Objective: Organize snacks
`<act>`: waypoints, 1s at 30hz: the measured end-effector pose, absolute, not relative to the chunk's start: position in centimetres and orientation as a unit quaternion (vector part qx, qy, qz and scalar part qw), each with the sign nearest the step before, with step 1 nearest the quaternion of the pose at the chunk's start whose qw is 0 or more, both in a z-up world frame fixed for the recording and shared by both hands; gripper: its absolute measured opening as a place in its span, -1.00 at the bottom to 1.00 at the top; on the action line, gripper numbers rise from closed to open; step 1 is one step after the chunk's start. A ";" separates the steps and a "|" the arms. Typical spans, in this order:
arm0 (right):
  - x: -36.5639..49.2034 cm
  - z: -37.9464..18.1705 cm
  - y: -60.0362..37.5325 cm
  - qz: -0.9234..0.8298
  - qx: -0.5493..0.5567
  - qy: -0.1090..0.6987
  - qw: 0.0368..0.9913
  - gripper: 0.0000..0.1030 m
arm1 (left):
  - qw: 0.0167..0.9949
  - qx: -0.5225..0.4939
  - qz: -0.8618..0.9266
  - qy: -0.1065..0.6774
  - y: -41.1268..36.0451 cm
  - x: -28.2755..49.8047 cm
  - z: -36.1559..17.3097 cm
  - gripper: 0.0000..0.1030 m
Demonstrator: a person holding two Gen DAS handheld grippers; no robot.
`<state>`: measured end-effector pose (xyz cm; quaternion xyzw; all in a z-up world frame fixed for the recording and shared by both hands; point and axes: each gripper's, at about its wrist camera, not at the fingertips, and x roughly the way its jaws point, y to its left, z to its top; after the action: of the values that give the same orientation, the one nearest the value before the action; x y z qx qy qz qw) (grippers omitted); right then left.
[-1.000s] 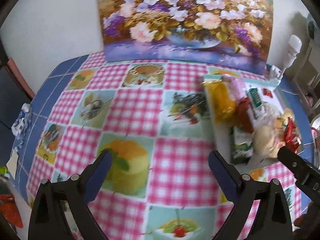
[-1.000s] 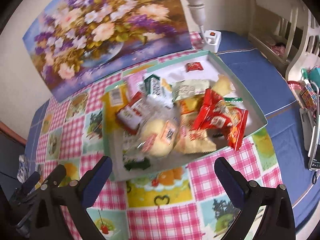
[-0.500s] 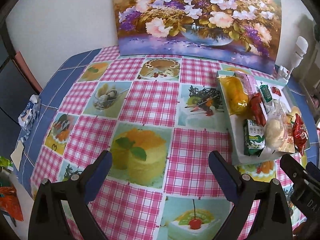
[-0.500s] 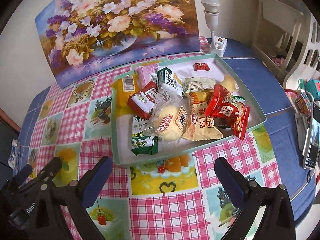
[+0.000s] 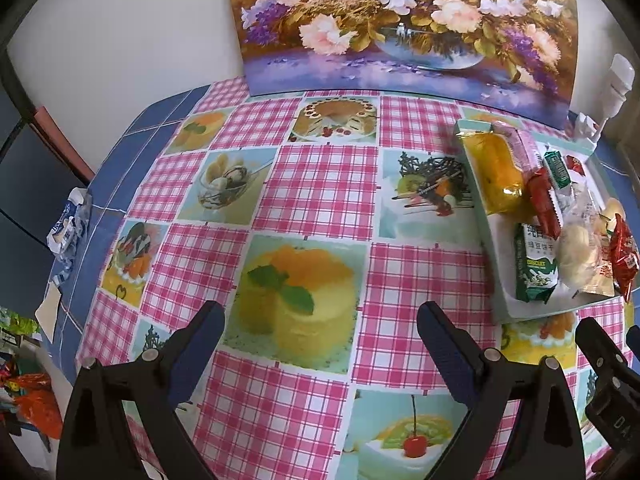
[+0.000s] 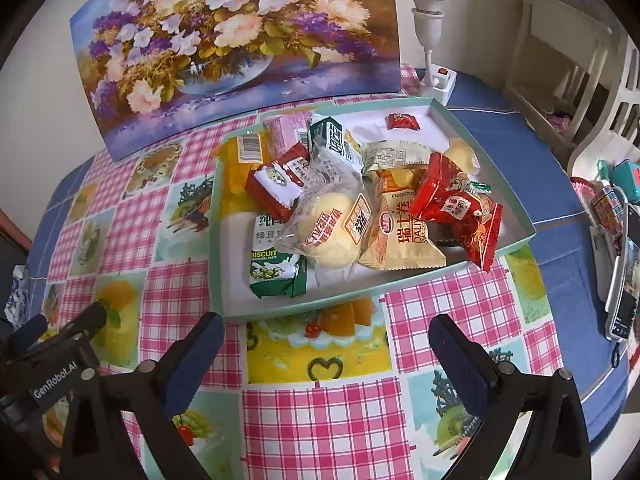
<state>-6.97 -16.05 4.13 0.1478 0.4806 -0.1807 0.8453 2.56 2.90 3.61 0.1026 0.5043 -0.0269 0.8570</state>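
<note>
Snacks (image 6: 340, 216) heaped in a shallow tray (image 6: 516, 216) on the checkered bench (image 6: 320, 420), right of centre. Right gripper (image 6: 325, 346) hovering just short of the tray, left gripper (image 5: 320, 334) over bare cloth; jaws of both wide apart, empty. Risk: slippery overlapping wrappers, neighbours dragged out with any pick. Lower packets hidden beneath the pile.

Table (image 6: 460, 320) w/ snack tray (image 6: 520, 224) — painting (image 6: 240, 40)

bare tablecloth (image 5: 320, 184) left, crowded tray (image 6: 224, 312) right
</note>
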 end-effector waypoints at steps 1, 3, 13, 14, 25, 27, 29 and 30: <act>-6.9 4.0 -16.0 -0.180 0.146 0.482 0.845 1.00 | 0.855 0.102 -0.025 0.507 3.0 2.7 3.5 0.88; -6.8 3.9 -16.0 -0.180 0.142 0.484 0.844 1.00 | 0.853 0.101 -0.022 0.511 3.1 2.8 3.4 0.88; -6.6 3.2 -16.0 -0.182 0.127 0.492 0.842 1.00 | 0.849 0.104 -0.017 0.517 3.3 3.2 3.2 0.88; -6.5 3.2 -16.0 -0.182 0.126 0.493 0.841 1.00 | 0.849 0.104 -0.017 0.518 3.3 3.2 3.1 0.88; -6.4 2.9 -16.0 -0.185 0.120 0.497 0.839 1.00 | 0.848 0.106 -0.015 0.519 3.4 3.3 3.0 0.88; -6.4 2.9 -16.1 -0.186 0.120 0.497 0.839 1.00 | 0.848 0.106 -0.015 0.519 3.4 3.3 3.0 0.88; -6.4 2.9 -16.1 -0.186 0.120 0.498 0.838 1.00 | 0.848 0.106 -0.015 0.519 3.4 3.3 3.0 0.88; -6.4 2.9 -16.1 -0.186 0.119 0.498 0.838 1.00 | 0.848 0.106 -0.015 0.519 3.4 3.3 3.0 0.88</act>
<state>-6.41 -16.12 2.87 0.1194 0.4985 -0.1862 0.8382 3.30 3.40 2.99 0.1059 0.5192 -0.0150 0.8479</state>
